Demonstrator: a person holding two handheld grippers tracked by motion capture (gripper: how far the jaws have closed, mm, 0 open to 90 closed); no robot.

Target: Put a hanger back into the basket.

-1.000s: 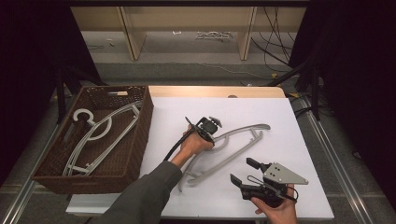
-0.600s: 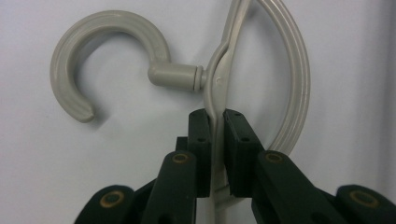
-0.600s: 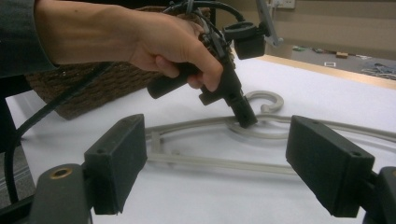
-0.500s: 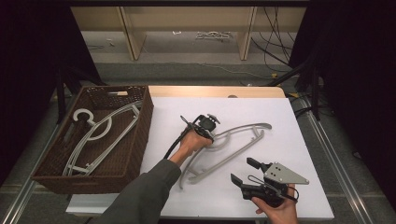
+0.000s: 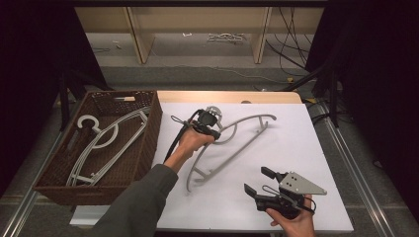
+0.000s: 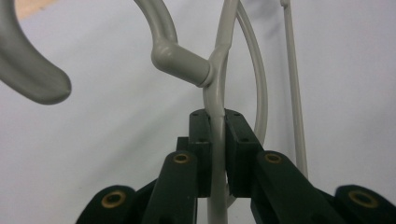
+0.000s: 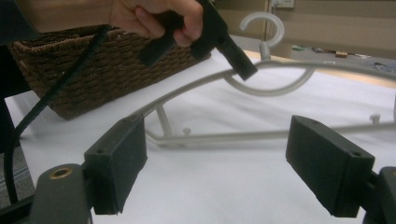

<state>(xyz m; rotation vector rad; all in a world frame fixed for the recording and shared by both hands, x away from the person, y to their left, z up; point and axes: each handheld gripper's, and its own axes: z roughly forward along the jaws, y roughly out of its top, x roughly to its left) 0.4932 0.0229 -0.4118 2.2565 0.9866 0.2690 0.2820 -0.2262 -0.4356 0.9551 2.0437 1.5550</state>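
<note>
Above white table, left hand-held gripper (image 6: 218, 140) clamps grey hanger (image 6: 219, 79).

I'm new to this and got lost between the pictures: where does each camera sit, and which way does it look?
High view: above the person's side, looking forward and down on the table; forearms and both tools show.
Left tool view: rides the left tool, looking along its jaws, shut on the hanger.
Right tool view: rides the right tool, looking level across the table at the basket; open jaws show.
All views share the hanger.
</note>
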